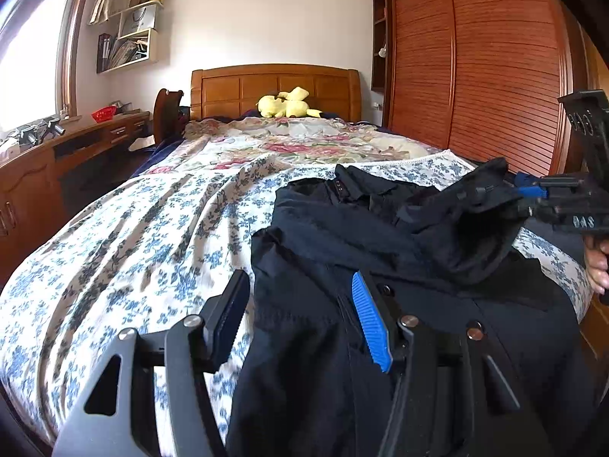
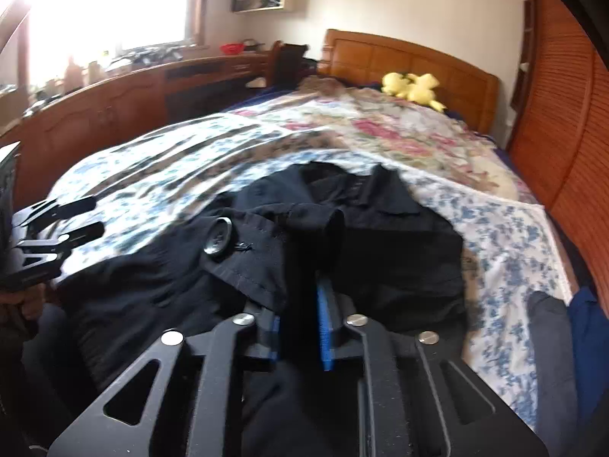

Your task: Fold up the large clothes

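A dark navy jacket (image 1: 342, 228) (image 2: 396, 228) lies spread on the bed, collar toward the headboard, with a large button (image 2: 217, 236) showing near its front. My left gripper (image 1: 300, 304) (image 2: 82, 217) hovers open over the jacket's left edge, and the cloth lies under its fingers without being pinched. My right gripper (image 1: 527, 186) (image 2: 297, 304) is at the jacket's right side, where a fold of sleeve (image 1: 475, 209) is raised. That strip of dark fabric runs between its fingers. The ribbed face of the right blue pad (image 2: 325, 327) shows bare beside the fabric, so the jaws stand slightly apart.
A blue-flowered sheet (image 1: 152, 247) covers the near bed, with a pink floral quilt (image 1: 304, 144) behind it. A yellow plush toy (image 1: 285, 103) sits by the headboard (image 1: 274, 83). A desk (image 1: 76, 141) runs along the left and a slatted wardrobe (image 1: 475, 76) along the right. Other clothes (image 2: 552, 342) lie at the bed's near right corner.
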